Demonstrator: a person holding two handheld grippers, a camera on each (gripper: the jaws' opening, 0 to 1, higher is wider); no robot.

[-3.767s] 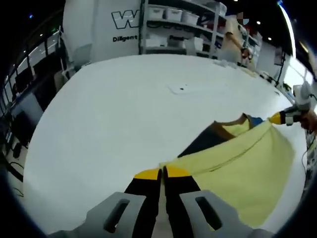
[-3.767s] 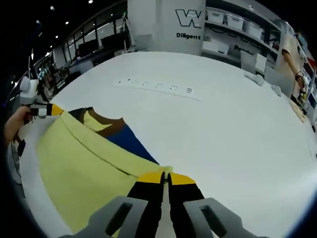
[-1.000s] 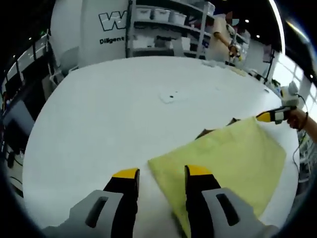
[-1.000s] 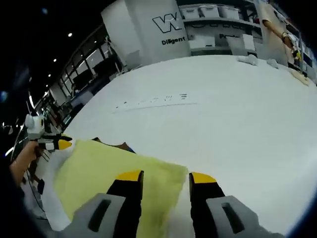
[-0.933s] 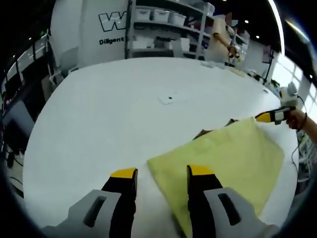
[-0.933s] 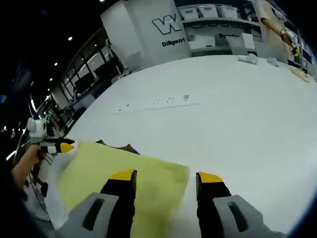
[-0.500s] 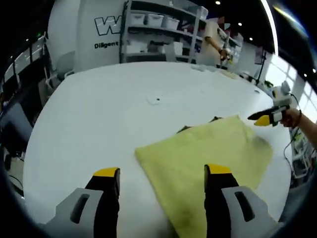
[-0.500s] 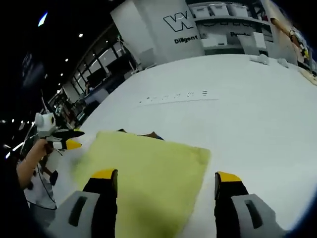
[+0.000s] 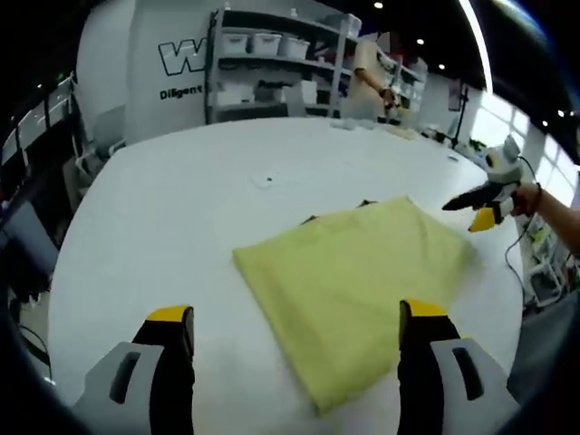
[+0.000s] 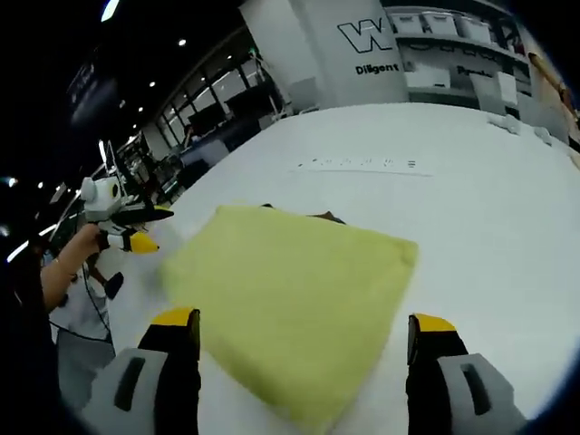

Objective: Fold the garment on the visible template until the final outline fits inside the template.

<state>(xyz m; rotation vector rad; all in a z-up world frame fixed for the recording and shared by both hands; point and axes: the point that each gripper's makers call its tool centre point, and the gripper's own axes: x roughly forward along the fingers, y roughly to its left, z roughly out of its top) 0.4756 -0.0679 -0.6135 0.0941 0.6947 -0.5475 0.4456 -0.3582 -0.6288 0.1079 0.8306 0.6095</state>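
The folded garment point(image 9: 352, 285) is plain pale yellow, with a sliver of brown at its far edge. The desk point(image 9: 181, 208) is white, with a row of small dark marks point(image 10: 358, 164). Each hand-held gripper, left point(image 9: 294, 317) and right point(image 10: 304, 322), has black jaws with yellow tips on grey bodies. The back wall point(image 9: 172, 63) is white with dark lettering.

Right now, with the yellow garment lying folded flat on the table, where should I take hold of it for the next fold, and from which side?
Probably take the yellow garment at its near corner, coming in low from the side toward you. It lies flat, so the edge and corners are all a tool can pinch. The left tool is open and already straddles that corner.
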